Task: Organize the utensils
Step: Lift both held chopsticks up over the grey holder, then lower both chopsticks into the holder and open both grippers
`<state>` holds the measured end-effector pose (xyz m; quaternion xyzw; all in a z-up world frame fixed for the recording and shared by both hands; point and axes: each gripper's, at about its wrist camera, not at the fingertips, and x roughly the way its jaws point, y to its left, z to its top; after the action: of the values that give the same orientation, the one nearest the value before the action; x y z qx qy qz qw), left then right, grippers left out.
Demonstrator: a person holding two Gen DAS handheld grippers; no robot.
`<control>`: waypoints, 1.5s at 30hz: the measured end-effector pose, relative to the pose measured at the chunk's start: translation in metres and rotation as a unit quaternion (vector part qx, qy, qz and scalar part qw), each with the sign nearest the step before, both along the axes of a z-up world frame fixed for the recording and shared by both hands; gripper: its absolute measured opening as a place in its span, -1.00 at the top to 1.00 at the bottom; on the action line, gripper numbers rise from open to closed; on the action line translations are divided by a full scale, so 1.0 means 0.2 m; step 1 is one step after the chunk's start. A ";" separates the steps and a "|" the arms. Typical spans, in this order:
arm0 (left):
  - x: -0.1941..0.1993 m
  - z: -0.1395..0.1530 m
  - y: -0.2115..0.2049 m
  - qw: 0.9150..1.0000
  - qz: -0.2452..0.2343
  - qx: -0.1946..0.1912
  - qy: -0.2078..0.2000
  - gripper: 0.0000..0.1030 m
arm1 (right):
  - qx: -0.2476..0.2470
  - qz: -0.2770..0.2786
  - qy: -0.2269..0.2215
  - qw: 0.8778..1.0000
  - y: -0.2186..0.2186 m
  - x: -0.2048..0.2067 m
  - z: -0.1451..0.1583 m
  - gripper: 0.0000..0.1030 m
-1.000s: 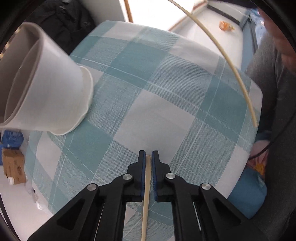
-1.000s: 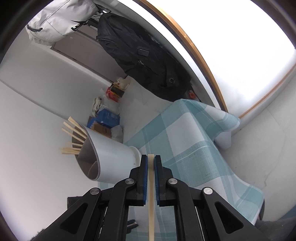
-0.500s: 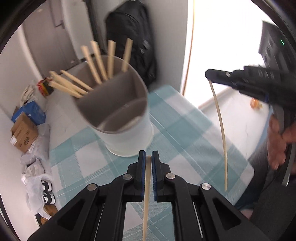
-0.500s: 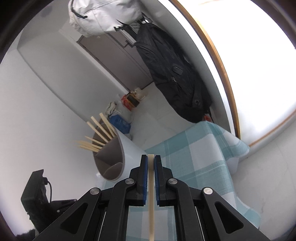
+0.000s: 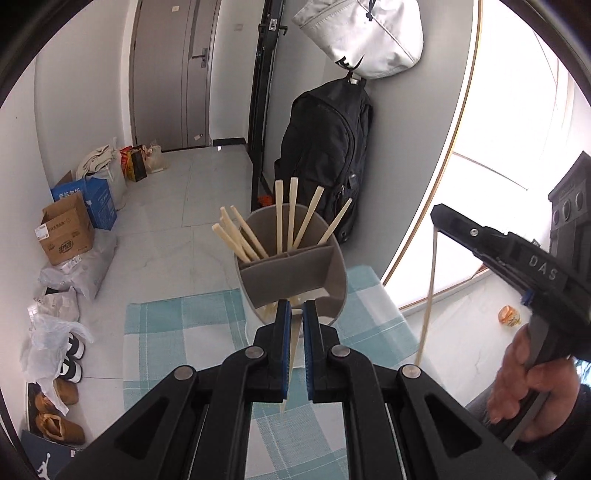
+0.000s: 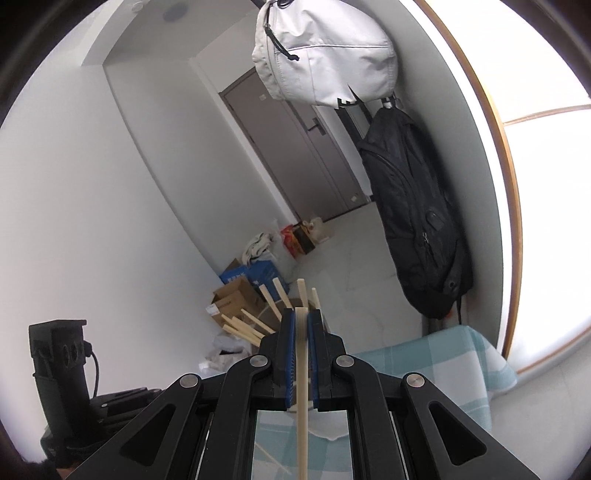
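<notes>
A grey divided holder stands on the checked tablecloth with several pale chopsticks sticking up from its rear compartments. My left gripper hovers just in front of the holder's rim, shut on a chopstick that slants down between the jaws. To the right, the right gripper hangs higher, with its own chopstick dangling below the tip. In the right wrist view that gripper is shut on the chopstick, and the holder's chopsticks show just beyond it.
A black backpack and a white bag hang on the wall behind the table. Boxes, bags and shoes line the floor at left. A hand grips the right gripper's handle. The table edge drops off beyond the holder.
Both grippers have risen and rolled upright, each keeping its chopstick. The left view swung from the tablecloth to face the holder, which now stands straight ahead.
</notes>
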<state>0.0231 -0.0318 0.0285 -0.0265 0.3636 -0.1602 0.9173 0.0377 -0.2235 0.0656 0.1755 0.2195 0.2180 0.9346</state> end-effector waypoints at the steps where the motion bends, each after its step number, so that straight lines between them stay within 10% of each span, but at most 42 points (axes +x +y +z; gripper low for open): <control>1: 0.01 0.01 0.00 1.000 0.002 -0.003 -0.001 0.95 | 0.000 0.002 -0.002 1.000 0.01 0.01 0.01 0.88; 28: 0.30 0.67 0.11 0.996 -0.035 -0.075 -0.037 0.95 | -0.019 0.004 -0.090 0.996 0.19 0.39 0.57 0.88; 45: 0.53 0.48 0.16 0.999 -0.020 -0.036 -0.021 0.95 | -0.054 -0.068 -0.153 0.984 0.38 0.57 0.26 0.88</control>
<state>0.1295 0.0001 0.1238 -0.0493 0.3386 -0.1920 0.9198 0.1509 -0.1471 0.1177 0.1039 0.0734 0.1660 0.9779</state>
